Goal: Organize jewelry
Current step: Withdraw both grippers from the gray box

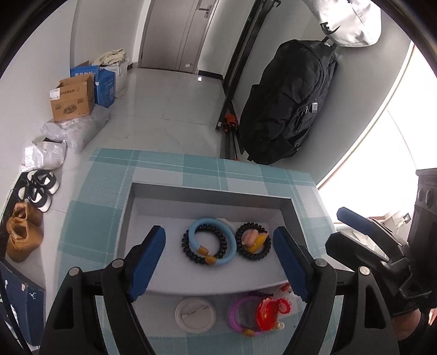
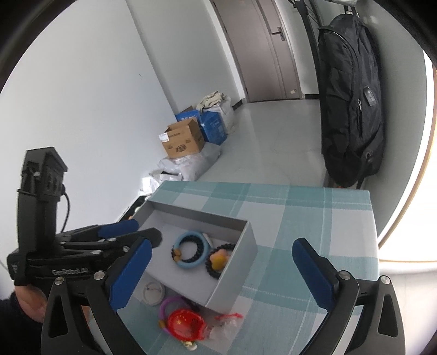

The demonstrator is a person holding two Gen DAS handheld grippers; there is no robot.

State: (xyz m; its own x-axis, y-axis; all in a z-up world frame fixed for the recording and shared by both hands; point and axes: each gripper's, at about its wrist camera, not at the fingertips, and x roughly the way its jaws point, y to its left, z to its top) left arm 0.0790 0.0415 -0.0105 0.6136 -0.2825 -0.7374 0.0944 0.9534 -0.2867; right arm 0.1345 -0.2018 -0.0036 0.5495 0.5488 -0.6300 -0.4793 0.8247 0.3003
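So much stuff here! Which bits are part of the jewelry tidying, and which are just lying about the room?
Part of the job:
- grey box
- blue bangle and black coil bands inside it
- purple bangle, red badge and white round badge on the checked cloth

Just lying about:
- black backpack
- cardboard boxes
- shoes
- door

Part of the red charm [image 1: 285, 286] in the left wrist view is covered by a blue finger pad [image 1: 291, 263] and the box [image 1: 213, 288] front wall. A white piece [image 1: 224, 220] is mostly hidden behind the blue ring [image 1: 213, 240] (its kind cannot be told). The white jacket [image 1: 347, 21] is cut off at the top edge.
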